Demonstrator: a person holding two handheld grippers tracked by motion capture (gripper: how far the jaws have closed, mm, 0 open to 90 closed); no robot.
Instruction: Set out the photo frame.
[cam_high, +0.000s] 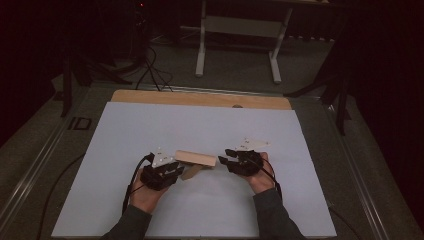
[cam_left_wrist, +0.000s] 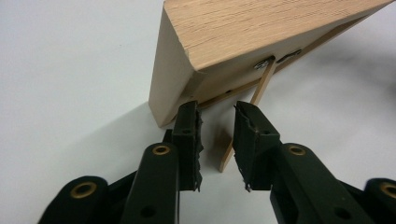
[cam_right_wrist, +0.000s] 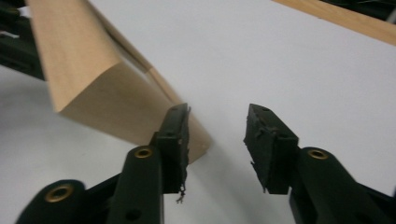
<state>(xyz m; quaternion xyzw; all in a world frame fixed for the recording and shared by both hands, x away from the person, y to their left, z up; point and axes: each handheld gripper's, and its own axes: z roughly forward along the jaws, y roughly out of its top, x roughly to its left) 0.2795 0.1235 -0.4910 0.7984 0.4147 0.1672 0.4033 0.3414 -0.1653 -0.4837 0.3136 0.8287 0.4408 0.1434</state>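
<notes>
The wooden frame (cam_high: 196, 159) stands near the middle of the white sheet on the counter (cam_high: 125, 125), propped up by a thin back leg (cam_left_wrist: 245, 119), with my two hands at either end of it. My left tongs (cam_left_wrist: 217, 122) are partly spread: the thin leg runs up through the gap, and the pads press on nothing, though one pad sits right against the frame's lower back edge. My right tongs (cam_right_wrist: 217, 123) are spread too, nothing between them, one pad just beside the frame's end corner; whether it touches I can't quite tell, as that view is soft. I judge the step to be taking hold of the frame or its leg. To do it well I'd centre the left tongs on the leg before squeezing, close slowly so the thin strip doesn't twist at its hinge, and use the right tongs to steady the far end so the frame doesn't slide on the sheet or tip over.
</notes>
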